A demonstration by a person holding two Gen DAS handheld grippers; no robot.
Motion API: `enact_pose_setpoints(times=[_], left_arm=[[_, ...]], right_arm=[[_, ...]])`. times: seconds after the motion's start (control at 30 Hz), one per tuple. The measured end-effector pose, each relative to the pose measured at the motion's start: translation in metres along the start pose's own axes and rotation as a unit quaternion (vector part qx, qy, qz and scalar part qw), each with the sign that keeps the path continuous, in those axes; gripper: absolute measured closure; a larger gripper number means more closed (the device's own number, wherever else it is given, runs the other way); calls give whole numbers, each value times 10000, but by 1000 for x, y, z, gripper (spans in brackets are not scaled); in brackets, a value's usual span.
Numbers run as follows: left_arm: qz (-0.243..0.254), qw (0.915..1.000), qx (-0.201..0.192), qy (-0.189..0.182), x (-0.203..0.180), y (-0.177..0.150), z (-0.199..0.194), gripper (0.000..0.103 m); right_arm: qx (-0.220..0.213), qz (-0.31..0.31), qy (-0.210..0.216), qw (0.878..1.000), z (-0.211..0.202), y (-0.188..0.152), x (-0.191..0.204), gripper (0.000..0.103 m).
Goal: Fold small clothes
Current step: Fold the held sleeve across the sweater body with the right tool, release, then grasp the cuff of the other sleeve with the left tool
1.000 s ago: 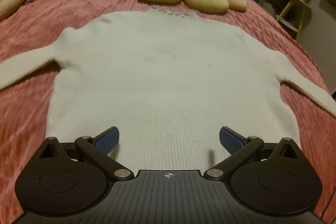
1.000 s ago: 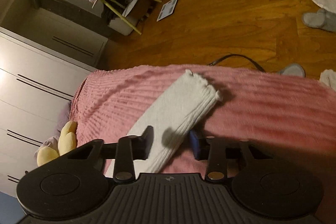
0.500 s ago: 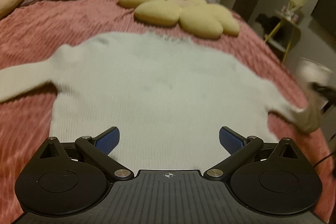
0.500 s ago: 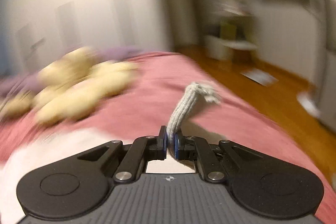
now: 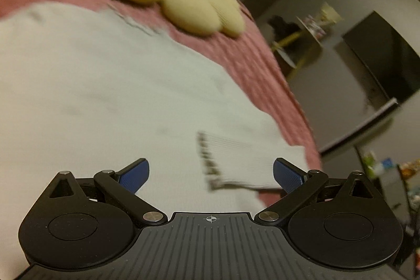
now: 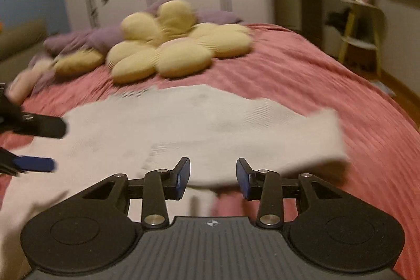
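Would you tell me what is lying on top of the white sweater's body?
The sweater's right sleeve is folded across it. Whatever lies beneath the sweater besides the pink bedspread is covered.

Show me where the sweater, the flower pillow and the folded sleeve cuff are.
sweater (image 6: 199, 120): right wrist view, middle of body.
flower pillow (image 6: 181, 43): right wrist view, centre where petals meet.
sleeve cuff (image 5: 236, 164): left wrist view, ribbed end lying on the sweater.

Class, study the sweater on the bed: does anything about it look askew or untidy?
The white sweater's right sleeve lies folded across the body at a slant, its cuff crooked, and the fold puffs up rather than lying flat.
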State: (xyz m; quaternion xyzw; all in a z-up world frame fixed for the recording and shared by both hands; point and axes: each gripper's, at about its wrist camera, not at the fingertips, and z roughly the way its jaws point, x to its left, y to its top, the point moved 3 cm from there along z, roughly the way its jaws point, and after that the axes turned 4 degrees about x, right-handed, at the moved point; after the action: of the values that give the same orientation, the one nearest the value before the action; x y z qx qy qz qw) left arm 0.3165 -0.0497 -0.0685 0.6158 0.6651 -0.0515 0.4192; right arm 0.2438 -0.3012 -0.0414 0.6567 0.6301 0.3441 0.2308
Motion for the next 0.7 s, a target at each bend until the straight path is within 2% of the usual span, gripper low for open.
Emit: enact_pose_setpoints(times=[0.1,0.17,0.2,0.3,0.37,0.4,0.43,0.53,0.63,0.7], left_arm=[[-176,9990,408,-26,-6,4,39,19],[-300,9971,700,83,-6,4,61,25],[-352,9961,805,96,-6,4,69,32],[-497,9953,828,-28,-9,8,84,42],[-615,9941,892,-105,-10,10,92,60],[-659,9933,949,-46,-8,12,96,80],[-679,9928,985,53,-8,12,99,90],[-454,9949,885,163,-13,18,94,92],[-32,9989,445,155,-21,31,62,92],[285,9990,99,318,-19,40,35,92]], right_arm=[[8,403,-74,9992,-14,-11,-29,64],[60,591,-88,9982,-15,-17,-43,65],[66,683,-103,9976,-16,-20,-50,64],[52,822,-150,9965,-14,-24,-59,65],[66,925,-146,9956,-14,-27,-63,64],[69,982,-131,9951,-15,-29,-65,64],[82,1024,-115,9946,-14,-29,-66,64],[91,1080,-77,9941,-14,-29,-67,65],[40,1023,-43,9947,-15,-22,-66,65],[44,1022,27,9948,-16,-17,-64,65]])
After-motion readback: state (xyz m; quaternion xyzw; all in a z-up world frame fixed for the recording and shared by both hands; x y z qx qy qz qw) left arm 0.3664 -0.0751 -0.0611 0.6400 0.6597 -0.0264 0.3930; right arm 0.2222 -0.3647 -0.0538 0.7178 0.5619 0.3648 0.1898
